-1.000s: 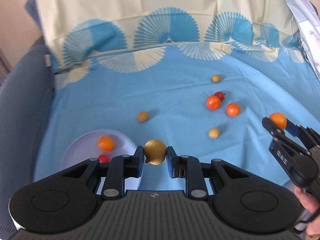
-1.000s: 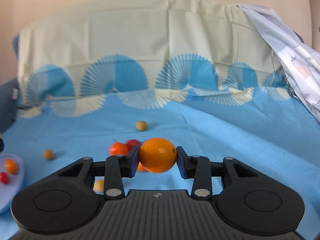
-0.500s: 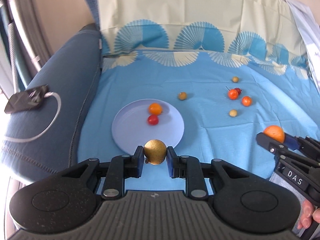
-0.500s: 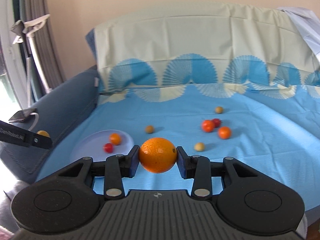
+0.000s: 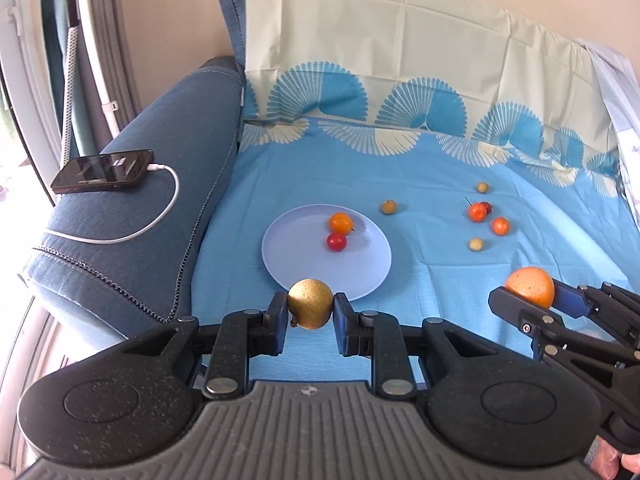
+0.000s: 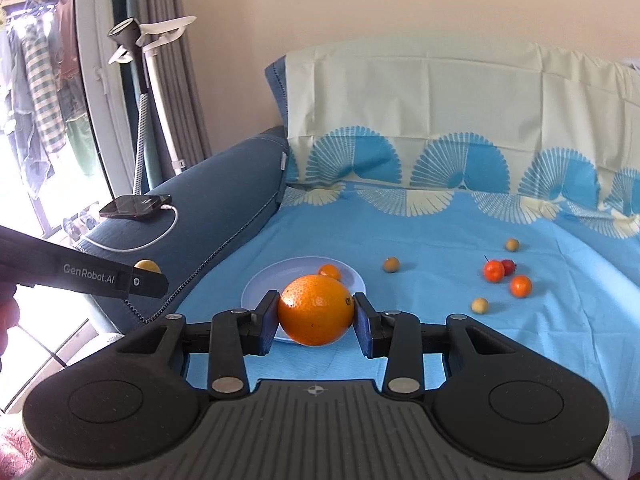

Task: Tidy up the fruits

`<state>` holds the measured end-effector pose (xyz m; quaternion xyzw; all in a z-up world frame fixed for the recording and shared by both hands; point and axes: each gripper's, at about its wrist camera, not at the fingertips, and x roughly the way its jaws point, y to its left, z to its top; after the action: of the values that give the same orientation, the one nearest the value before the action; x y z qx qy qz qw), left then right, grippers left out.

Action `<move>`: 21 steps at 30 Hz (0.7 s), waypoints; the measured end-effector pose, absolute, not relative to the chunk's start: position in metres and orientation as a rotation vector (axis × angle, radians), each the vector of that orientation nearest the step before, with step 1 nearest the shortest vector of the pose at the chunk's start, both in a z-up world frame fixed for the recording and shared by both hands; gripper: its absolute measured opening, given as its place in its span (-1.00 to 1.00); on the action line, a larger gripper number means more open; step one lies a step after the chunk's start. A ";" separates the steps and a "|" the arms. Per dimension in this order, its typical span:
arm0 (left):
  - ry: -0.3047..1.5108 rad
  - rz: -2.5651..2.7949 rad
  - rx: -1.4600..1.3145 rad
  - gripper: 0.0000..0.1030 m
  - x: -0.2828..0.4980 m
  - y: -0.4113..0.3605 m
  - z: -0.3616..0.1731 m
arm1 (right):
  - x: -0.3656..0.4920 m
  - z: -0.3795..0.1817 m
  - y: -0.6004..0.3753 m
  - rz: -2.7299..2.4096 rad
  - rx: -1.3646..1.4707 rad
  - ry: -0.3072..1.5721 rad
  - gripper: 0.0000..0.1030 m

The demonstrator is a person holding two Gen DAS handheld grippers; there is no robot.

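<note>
- A blue sheet with cream fan shapes covers a sofa seat and runs up the backrest; a plain beige wall stands behind it.
- At 9 o'clock in the left view, a dark blue armrest carries a black phone plugged into a white cable.
- The left gripper is clamped on a golden-brown round fruit, one pad pressing each side, held just over the near rim of the plate.
- The right gripper pinches a large orange the same way, squarely between its pads; in the left view it sits at 4 o'clock.
- A pale lavender plate lies flat on the sheet near the armrest.
- On the plate sit a small orange fruit and a red tomato, almost touching, toward the far side.
- Loose on the sheet at 1 to 2 o'clock of the plate: a brownish fruit nearest the plate, then a cluster of small orange, red and yellowish fruits.
</note>
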<state>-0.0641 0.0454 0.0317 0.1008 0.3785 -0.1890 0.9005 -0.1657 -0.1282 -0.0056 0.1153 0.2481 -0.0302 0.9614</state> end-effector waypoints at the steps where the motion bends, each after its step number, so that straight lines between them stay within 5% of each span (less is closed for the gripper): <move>1: 0.784 -0.389 0.204 -0.49 -0.063 0.047 0.032 | -0.165 -0.005 -0.127 -0.059 0.231 0.505 -0.21; 21: 0.805 -0.381 0.175 -0.49 -0.049 0.050 0.025 | -0.157 -0.010 -0.125 -0.078 0.228 0.543 -0.21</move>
<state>-0.0489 0.0498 0.0247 0.0847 0.3888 -0.1838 0.8988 -0.1568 -0.1248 -0.0104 0.1121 0.2675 -0.0384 0.9562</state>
